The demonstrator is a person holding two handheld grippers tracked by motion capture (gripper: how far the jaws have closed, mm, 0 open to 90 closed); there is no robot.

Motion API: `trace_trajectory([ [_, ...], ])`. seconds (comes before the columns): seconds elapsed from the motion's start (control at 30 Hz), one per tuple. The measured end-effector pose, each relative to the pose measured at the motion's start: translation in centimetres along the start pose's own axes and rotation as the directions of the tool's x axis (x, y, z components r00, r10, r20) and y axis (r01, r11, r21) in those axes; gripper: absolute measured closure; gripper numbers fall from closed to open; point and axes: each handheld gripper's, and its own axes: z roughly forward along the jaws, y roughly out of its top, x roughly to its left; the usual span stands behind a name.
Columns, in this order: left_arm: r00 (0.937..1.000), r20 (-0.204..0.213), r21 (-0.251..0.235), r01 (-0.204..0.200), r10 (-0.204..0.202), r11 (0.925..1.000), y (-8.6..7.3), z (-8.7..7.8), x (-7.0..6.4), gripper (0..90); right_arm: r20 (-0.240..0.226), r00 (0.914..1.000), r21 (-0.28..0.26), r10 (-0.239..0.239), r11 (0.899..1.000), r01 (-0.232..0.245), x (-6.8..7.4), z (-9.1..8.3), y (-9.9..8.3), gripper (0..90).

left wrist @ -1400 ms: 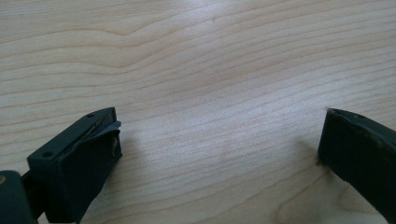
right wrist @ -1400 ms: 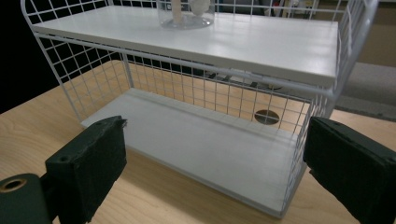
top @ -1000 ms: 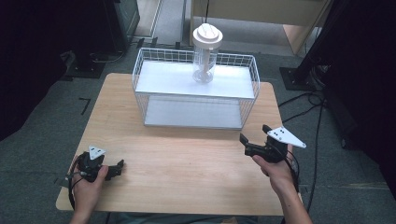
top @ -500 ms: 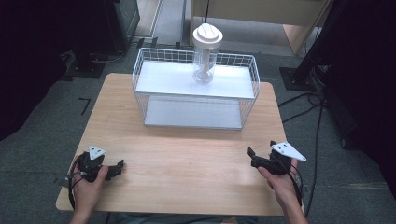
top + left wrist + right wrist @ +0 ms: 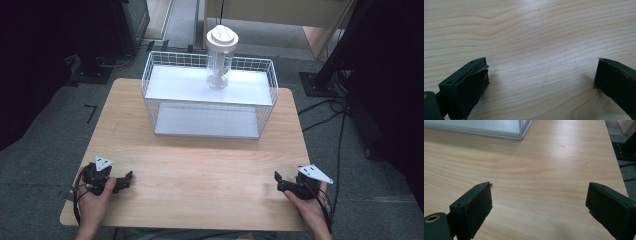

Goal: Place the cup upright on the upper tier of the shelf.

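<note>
**Both grippers lying low at the near edge, jaws spread**

The left gripper (image 5: 125, 181) is resting on the pale wooden table (image 5: 200, 165) near its front left corner, its black jaws standing wide apart over bare wood. The right gripper (image 5: 278, 181) is sitting near the front right corner, jaws equally wide and holding nothing. Well beyond them, a white wire basket (image 5: 210, 100) is standing at the table's far side, with a clear cylindrical bottle with a white lid (image 5: 220, 57) standing upright inside it.

Light wood table (image 5: 200, 170) on grey carpet floor (image 5: 45, 150). Beyond table's far edge: pale wooden cabinet (image 5: 280, 15). Right of table: black cables (image 5: 345, 125) on carpet. Surroundings dark.
</note>
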Motion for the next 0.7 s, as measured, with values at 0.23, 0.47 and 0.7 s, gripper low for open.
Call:
trace_trajectory([
  [0.23, 1.0, 0.0, -0.001, 0.001, -0.001, 1.0, 0.0, 0.0, 0.0, 0.0, 0.04, 0.9992, 0.066, -0.001, 0.998, -0.002, -1.3, 0.1, -1.6, 6.6],
  [0.47, 1.0, 0.0, -0.001, 0.001, -0.001, 1.0, 0.0, 0.0, 0.0, 0.0, 0.071, 0.9974, 0.139, -0.006, 0.99, -0.004, -1.2, 1.0, -2.2, 7.1],
  [0.7, 1.0, 0.0, -0.001, 0.001, -0.001, 1.0, 0.0, 0.0, 0.0, 0.0, 0.037, 0.9993, 0.143, 0.0, 0.99, -0.005, -1.2, 1.1, -2.3, 7.1],
])
